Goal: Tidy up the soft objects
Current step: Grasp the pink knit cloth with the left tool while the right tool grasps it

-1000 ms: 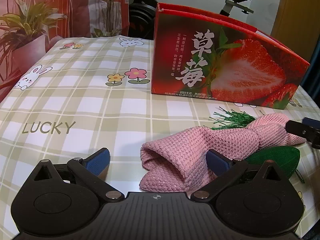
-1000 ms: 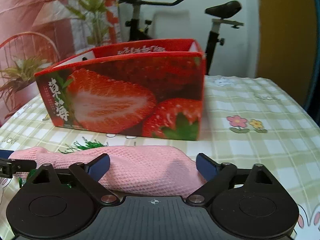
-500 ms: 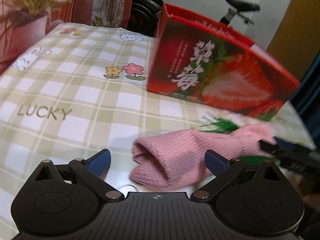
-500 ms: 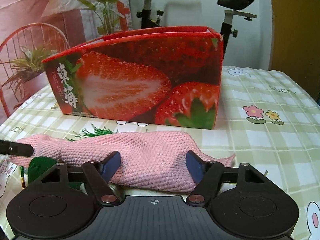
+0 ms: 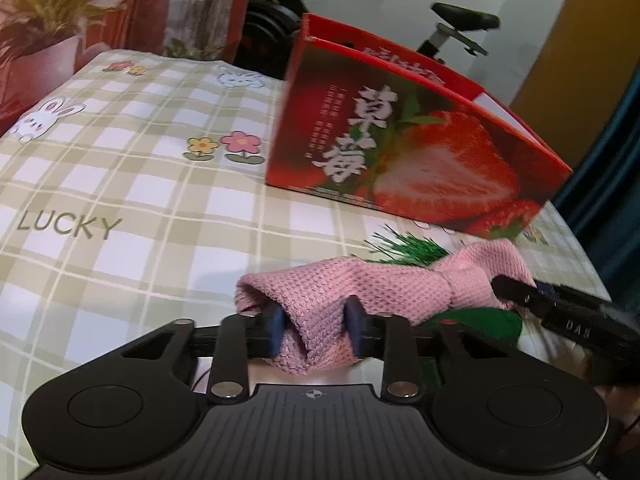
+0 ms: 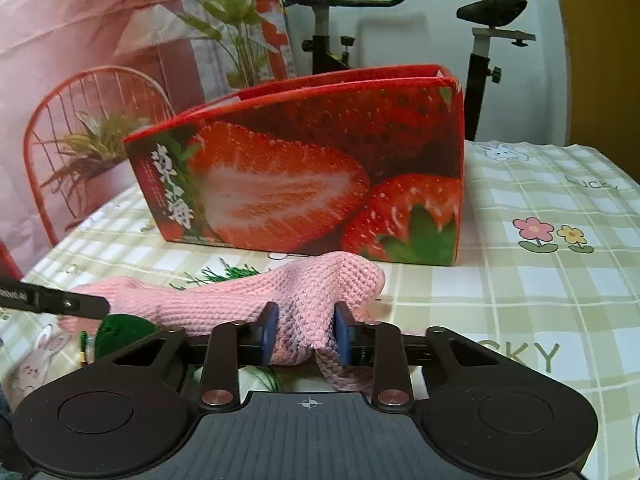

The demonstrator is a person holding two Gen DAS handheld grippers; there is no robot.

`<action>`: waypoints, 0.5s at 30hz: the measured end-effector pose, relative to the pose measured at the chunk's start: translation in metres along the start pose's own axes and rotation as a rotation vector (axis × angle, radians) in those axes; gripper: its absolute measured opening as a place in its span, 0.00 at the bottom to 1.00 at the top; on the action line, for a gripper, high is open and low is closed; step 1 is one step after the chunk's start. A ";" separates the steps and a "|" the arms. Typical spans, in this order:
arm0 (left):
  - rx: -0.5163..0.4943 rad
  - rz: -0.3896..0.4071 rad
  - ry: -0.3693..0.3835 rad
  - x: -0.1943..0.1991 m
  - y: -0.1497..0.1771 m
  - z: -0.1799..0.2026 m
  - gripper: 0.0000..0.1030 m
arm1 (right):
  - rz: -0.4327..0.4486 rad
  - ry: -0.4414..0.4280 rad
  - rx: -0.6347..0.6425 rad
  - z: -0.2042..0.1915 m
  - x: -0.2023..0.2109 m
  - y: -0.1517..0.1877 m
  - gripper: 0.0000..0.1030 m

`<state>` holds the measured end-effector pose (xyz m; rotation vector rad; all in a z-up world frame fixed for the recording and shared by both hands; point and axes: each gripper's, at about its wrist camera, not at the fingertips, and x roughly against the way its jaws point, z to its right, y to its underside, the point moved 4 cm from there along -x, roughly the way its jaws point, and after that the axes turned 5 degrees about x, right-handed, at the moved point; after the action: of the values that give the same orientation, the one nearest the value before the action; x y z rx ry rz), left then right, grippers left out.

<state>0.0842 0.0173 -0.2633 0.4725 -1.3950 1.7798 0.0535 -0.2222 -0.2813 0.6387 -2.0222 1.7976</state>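
Both grippers are now clamped on the pink cloth (image 5: 360, 292); half a second ago their jaws were spread wide with the cloth only lying between them. The left gripper (image 5: 316, 330) is pinched on one end, the right gripper (image 6: 306, 334) on the other, each bunching the knit into a fold between its blue pads.

Judgement: the grasp step is done on both ends, so a two-handed lift or fold can follow, likely toward the red box (image 5: 400, 148).

The cloth is stretched along the near side of the table (image 5: 120, 184), just in front of the box and apart from it. Its long axis is run roughly parallel to the box's front face, from one gripper to the other. A green item (image 5: 480, 318) is lying just beside it, partly covered; green tinsel (image 5: 404, 246) is seen behind it. Whether the cloth is clear of the table cannot be told.
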 end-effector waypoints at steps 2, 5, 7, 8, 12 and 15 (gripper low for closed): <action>-0.021 0.000 0.006 -0.001 0.002 0.004 0.22 | 0.008 -0.013 -0.006 0.000 0.001 0.000 0.18; -0.033 -0.001 0.017 -0.002 0.004 0.007 0.20 | 0.014 -0.021 -0.008 0.000 0.002 0.000 0.16; -0.036 0.002 0.018 -0.002 0.004 0.007 0.19 | 0.017 -0.021 -0.010 0.000 0.003 0.000 0.16; -0.034 0.004 0.021 -0.002 0.004 0.007 0.18 | 0.017 -0.021 -0.011 0.001 0.003 0.000 0.16; -0.039 0.016 0.035 0.002 0.001 0.008 0.16 | 0.024 -0.019 -0.053 0.001 0.009 -0.002 0.15; -0.064 0.057 0.052 0.011 -0.006 0.015 0.13 | 0.048 -0.022 -0.082 0.002 0.018 -0.007 0.15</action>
<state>0.0793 0.0081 -0.2472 0.3534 -1.4375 1.7743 0.0422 -0.2264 -0.2653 0.5930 -2.1305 1.7313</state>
